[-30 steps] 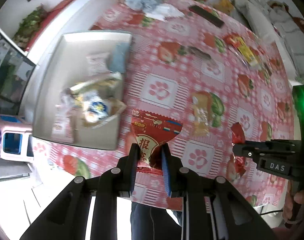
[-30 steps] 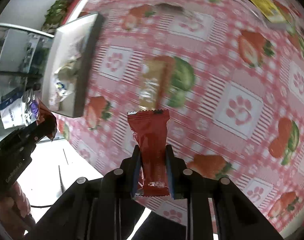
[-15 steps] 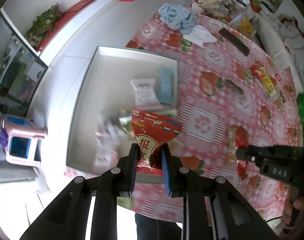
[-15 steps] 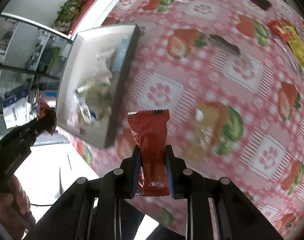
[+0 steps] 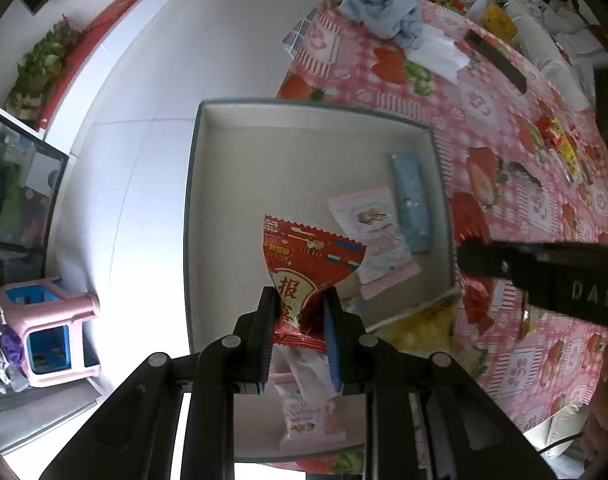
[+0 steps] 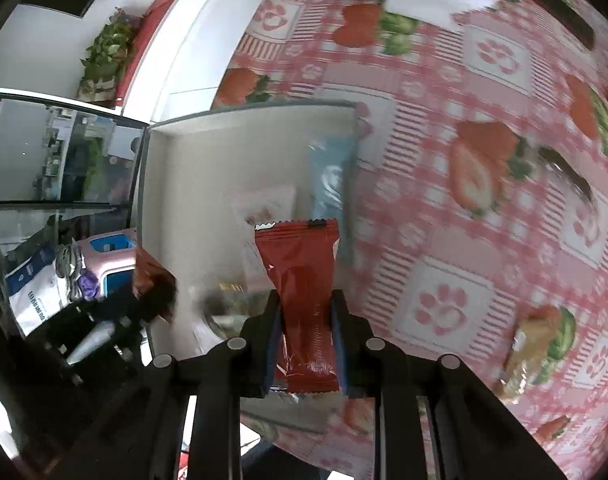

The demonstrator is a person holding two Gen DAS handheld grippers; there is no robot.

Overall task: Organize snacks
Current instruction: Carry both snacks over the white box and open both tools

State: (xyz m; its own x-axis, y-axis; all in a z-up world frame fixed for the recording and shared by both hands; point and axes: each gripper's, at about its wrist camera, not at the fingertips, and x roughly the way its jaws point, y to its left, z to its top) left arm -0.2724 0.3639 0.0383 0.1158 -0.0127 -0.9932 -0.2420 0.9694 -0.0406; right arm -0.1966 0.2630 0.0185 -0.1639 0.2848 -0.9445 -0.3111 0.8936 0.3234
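Observation:
My left gripper (image 5: pixel 299 303) is shut on a red printed snack packet (image 5: pixel 309 258) and holds it over the grey box (image 5: pixel 192 216) at the table's left edge. My right gripper (image 6: pixel 306 308) is shut on a plain dark red snack bar (image 6: pixel 302 280), also above the box (image 6: pixel 160 184). The right gripper shows in the left wrist view (image 5: pixel 470 258) at the box's right wall. The left gripper shows in the right wrist view (image 6: pixel 156 292) at the lower left. In the box lie a pink packet (image 5: pixel 374 236), a blue packet (image 5: pixel 412 200) and other snacks.
The table has a pink strawberry-print cloth (image 5: pixel 504 128). A tan snack (image 6: pixel 524 356) lies on it to the right. A blue cloth (image 5: pixel 380 4), a dark remote (image 5: pixel 496 60) and a yellow-red packet (image 5: pixel 560 140) lie farther back. A pink stool (image 5: pixel 48 332) stands on the floor at left.
Both grippers have moved left, from above the tablecloth to above the box, each still holding its snack. The box now fills the middle of both views.

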